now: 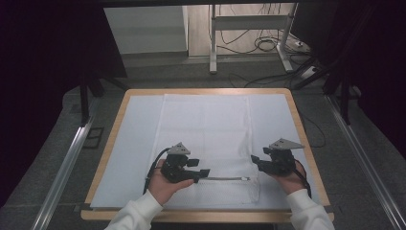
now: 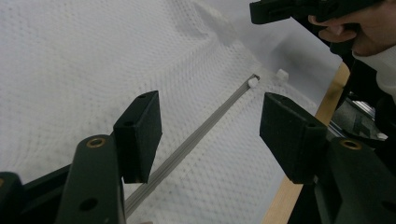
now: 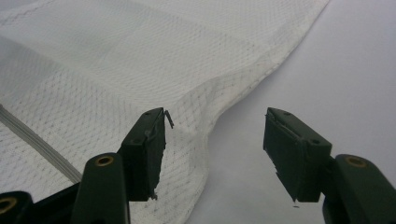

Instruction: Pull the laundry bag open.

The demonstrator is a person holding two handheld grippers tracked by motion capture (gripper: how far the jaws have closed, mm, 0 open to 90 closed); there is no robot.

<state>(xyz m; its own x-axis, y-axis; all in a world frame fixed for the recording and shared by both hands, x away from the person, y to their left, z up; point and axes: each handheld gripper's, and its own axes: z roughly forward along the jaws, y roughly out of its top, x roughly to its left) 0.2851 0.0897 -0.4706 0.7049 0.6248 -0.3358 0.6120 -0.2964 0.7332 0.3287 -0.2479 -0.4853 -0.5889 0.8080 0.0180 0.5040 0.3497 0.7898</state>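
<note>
A white mesh laundry bag [image 1: 206,139] is laid flat on the pale sheet [image 1: 129,143] that covers the wooden table [image 1: 299,120]. Its grey zipper [image 1: 222,178] runs along the near edge, between the two grippers. The left gripper [image 1: 201,173] is held just above the left end of the zipper; its jaws are spread apart, and the zipper [image 2: 196,137] is seen between them, not pressed. The right gripper [image 1: 256,160] is kept at the bag's right edge, jaws released, the mesh border [image 3: 205,140] lying between them.
</note>
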